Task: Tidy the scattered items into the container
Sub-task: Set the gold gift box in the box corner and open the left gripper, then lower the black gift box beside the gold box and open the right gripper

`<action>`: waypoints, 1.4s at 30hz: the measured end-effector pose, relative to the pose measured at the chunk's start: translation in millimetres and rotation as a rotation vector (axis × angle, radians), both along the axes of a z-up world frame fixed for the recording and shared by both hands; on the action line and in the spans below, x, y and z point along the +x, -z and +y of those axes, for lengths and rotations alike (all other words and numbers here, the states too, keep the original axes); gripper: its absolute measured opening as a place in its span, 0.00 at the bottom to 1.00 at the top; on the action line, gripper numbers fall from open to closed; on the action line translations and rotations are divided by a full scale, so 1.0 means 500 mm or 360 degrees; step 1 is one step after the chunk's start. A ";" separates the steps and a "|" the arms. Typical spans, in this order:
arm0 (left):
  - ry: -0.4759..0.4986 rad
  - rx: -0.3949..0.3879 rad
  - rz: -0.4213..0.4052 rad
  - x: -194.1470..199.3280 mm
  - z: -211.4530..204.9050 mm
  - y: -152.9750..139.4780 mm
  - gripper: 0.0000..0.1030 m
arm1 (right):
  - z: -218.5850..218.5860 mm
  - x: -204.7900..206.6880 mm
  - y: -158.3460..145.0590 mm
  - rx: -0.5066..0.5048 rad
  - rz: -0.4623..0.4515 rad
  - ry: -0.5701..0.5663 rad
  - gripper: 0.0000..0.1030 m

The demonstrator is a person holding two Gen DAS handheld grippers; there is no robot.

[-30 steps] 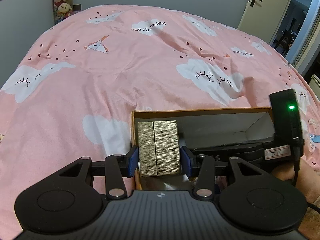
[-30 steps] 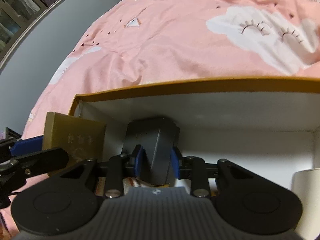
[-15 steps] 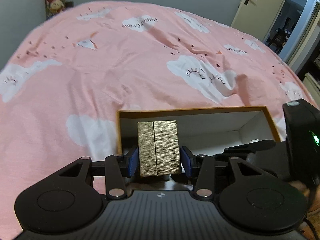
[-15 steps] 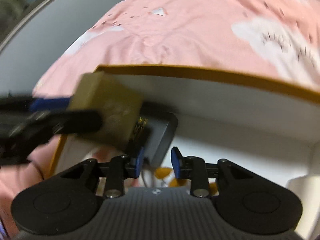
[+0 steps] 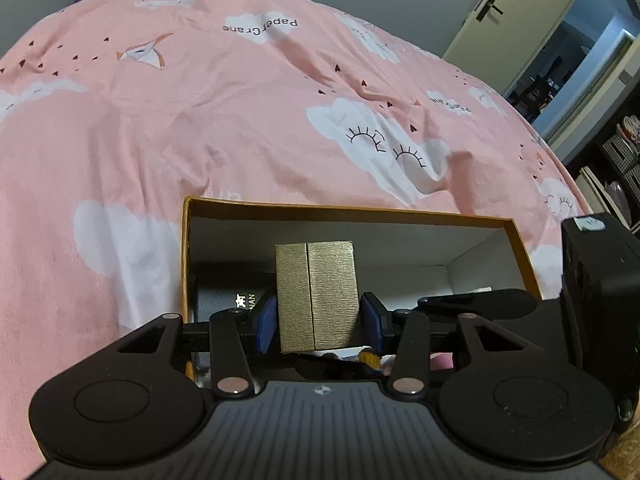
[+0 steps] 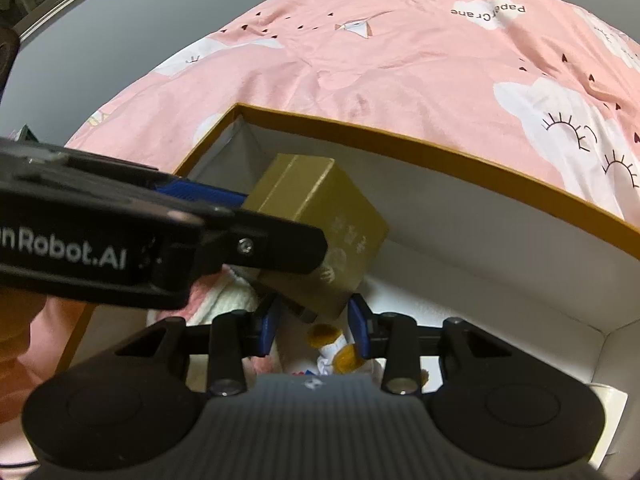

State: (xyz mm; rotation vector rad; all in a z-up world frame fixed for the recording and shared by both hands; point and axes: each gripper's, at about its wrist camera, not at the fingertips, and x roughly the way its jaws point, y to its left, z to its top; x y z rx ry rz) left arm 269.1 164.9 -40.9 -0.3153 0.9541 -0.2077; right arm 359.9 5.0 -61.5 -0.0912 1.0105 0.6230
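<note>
Gold box (image 5: pixel 316 296), clamped in left gripper (image 5: pixel 318 322), now lower inside container (image 5: pixel 400 211); right gripper (image 6: pixel 314 326), jaws just opening, has released dark case (image 5: pixel 224 300).

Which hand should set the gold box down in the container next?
Left. The left gripper already clamps the gold textured cardboard box over the orange-rimmed container; the right gripper's jaws hold nothing.

The container's (image 6: pixel 500 216) far-right floor lies bare; the gold box (image 6: pixel 320 224), a plush toy (image 6: pixel 332 344) and a dark block (image 5: pixel 224 296) crowd its left end
</note>
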 end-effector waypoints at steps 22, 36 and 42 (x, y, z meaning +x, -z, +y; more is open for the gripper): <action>-0.0105 0.0193 -0.0016 -0.040 0.033 -0.039 0.41 | 0.019 -0.027 -0.030 -0.0016 -0.0123 -0.0041 0.39; -0.0289 0.0417 -0.0068 -0.146 0.029 -0.068 0.41 | 0.063 -0.018 -0.034 0.0051 -0.0210 -0.0157 0.36; -0.0428 0.0396 -0.0052 -0.158 0.037 -0.053 0.40 | 0.085 -0.026 -0.030 0.0037 -0.0222 -0.0174 0.25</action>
